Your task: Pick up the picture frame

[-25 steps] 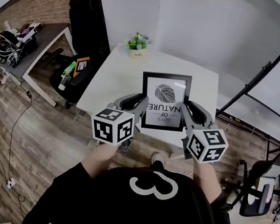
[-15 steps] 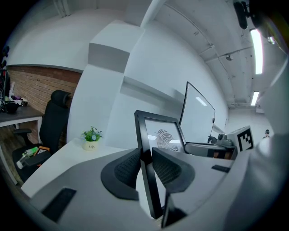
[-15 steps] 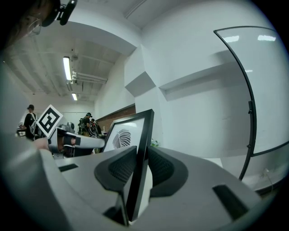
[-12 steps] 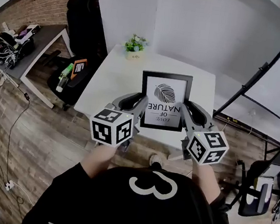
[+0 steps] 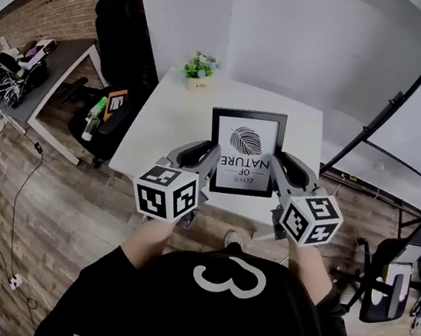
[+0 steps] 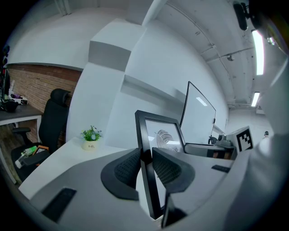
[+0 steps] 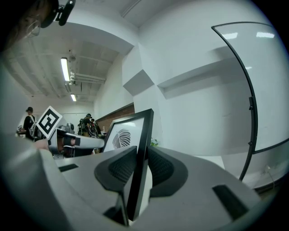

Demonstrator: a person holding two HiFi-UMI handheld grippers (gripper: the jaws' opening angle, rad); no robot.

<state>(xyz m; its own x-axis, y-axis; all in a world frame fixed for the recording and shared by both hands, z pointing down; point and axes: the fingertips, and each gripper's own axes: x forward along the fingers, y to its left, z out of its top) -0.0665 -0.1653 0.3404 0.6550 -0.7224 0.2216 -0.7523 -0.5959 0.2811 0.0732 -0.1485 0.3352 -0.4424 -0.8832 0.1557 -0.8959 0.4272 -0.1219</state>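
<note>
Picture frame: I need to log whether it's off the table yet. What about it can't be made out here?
- Whether the picture frame clears the white table: the head view looks down from above, so no gap would show. In the gripper views the bodies of the left gripper and right gripper cover the frame's lower edge.
- Smallest print line on the frame: too small to read in the head view, and cut off by the jaws in both gripper views.

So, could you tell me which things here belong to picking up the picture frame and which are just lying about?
Job: picture frame, clamped by left claw and right claw.
Lying about: potted plant, white table, black office chair, green bottle.
</note>
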